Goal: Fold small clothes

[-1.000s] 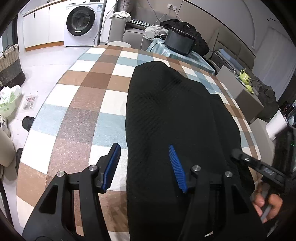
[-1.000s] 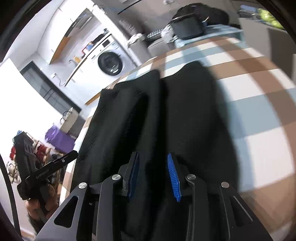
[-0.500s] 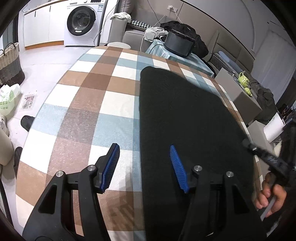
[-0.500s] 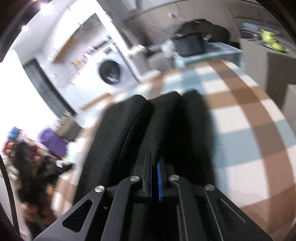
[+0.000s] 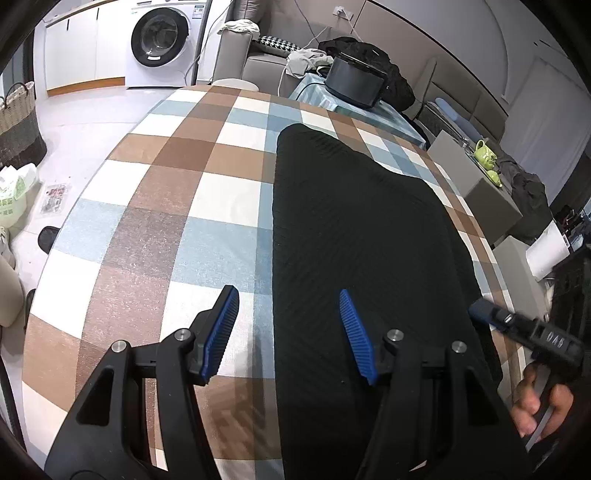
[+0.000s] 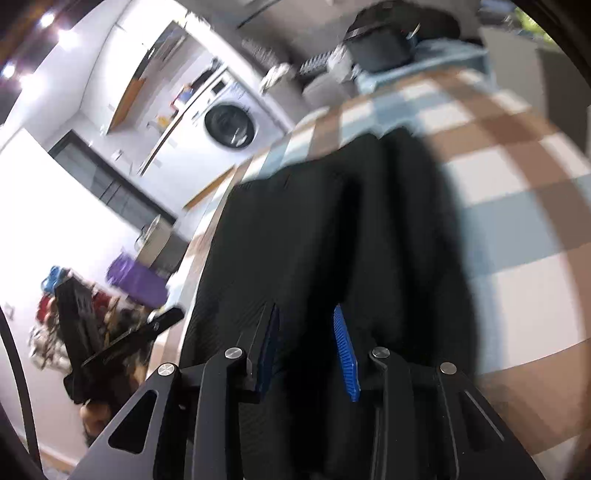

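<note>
While my left gripper [image 5: 288, 332] gapes empty beside the black garment [image 5: 362, 236], my right gripper [image 6: 306, 350] is opening over it.

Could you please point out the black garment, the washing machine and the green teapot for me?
black garment [image 5: 354, 229]: left wrist view, middle of the ribbed fabric.
washing machine [image 5: 160, 33]: left wrist view, round door.
green teapot [image 5: 484, 154]: left wrist view, its body.

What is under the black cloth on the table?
Under the black cloth lies the checked tablecloth, brown, blue and white; it shows all around. Whether anything else hides beneath cannot be seen.
</note>
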